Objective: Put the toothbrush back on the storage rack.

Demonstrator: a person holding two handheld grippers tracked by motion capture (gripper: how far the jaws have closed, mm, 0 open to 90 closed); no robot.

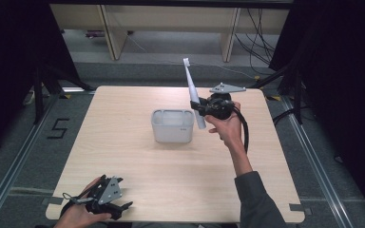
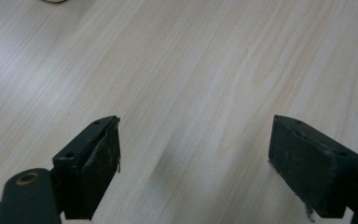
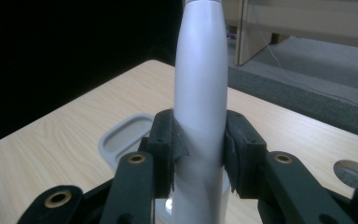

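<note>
My right gripper [image 1: 203,107] is shut on a white electric toothbrush [image 1: 192,93], held upright with its brush head tilted up and away, just right of a grey rectangular holder [image 1: 172,125] at the table's middle. In the right gripper view both pads clamp the toothbrush [image 3: 200,88] handle, and the holder's rim [image 3: 121,135] lies below and behind it. My left gripper [image 1: 119,206] rests at the table's front left corner in a hand. Its jaws stand wide apart over bare wood in the left gripper view, left gripper [image 2: 193,163] with nothing between the fingers.
The light wooden table [image 1: 123,156] has a round hole near one edge [image 3: 356,171]. Dark curtains flank both sides. Wooden furniture legs and cables stand on the grey floor beyond the far edge. A black cable trails from the right gripper along the forearm.
</note>
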